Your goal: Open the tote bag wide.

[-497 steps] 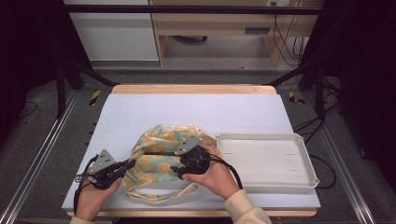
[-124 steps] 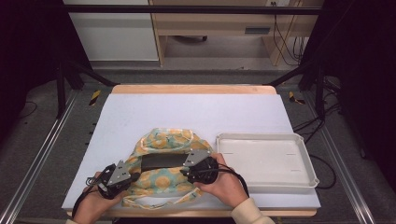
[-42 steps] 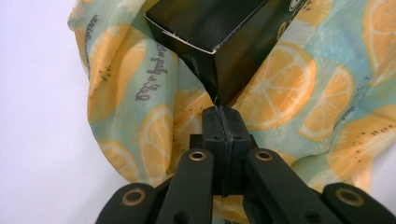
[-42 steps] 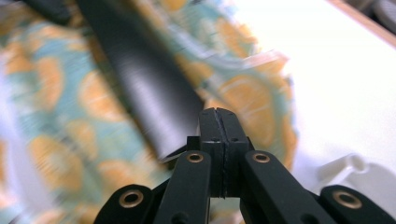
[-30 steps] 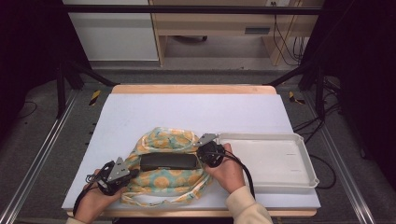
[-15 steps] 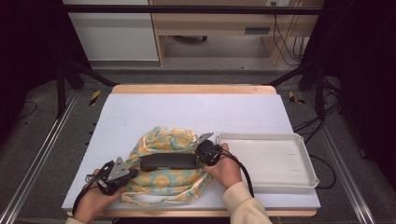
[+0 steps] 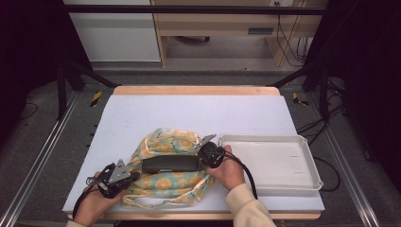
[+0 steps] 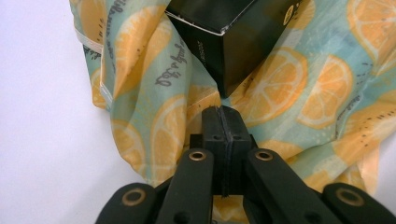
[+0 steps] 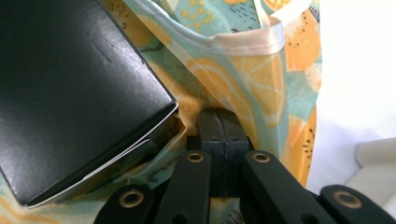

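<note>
Left claw (image 8: 223,122), right claw (image 9: 219,125) both pressed together, flanking black box (image 7: 171,163) on fruit-print bag (image 7: 163,182).

my table top (image 7: 198,111) is lit bright and even from overhead, barely any shadow under my hands, while the room around it drops to near black on both sides. the high view is a bit soft and grainy. in my gripper views the white surface blows out, the black box (image 9: 70,93) catches a dull sheen, and my jaws up close look slightly blurry
</note>
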`<state>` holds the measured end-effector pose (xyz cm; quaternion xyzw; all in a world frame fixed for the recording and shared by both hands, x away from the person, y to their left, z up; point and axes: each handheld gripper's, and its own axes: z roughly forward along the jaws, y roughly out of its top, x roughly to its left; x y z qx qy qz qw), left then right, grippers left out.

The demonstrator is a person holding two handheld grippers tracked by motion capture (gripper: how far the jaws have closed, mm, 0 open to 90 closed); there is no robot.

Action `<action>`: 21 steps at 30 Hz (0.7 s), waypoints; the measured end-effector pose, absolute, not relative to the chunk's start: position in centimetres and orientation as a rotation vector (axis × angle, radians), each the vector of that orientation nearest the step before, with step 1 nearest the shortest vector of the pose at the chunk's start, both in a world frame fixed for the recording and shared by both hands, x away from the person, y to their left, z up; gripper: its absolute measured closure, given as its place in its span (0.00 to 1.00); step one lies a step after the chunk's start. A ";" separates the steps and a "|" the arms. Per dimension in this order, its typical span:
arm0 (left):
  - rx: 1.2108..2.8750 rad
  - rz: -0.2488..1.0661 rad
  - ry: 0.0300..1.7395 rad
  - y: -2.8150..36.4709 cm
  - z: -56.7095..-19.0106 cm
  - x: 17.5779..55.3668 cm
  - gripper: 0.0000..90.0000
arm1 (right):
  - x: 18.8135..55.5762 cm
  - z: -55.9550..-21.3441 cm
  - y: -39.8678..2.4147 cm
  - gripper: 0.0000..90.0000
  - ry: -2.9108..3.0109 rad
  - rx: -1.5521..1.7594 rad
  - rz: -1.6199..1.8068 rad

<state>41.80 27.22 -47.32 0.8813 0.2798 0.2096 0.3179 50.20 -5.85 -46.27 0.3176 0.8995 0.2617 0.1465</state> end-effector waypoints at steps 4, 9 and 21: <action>2.320 0.553 0.737 27.2 -47.3 41.7 1.00 | 50.4 -46.3 -6.2 1.00 2.594 0.934 0.784; 2.305 0.554 0.739 27.4 -47.2 41.4 1.00 | 50.4 -46.1 -6.6 1.00 2.580 0.959 0.835; 2.137 0.550 0.763 27.8 -45.3 39.8 0.62 | 46.7 -42.4 -8.8 1.00 2.383 0.927 1.099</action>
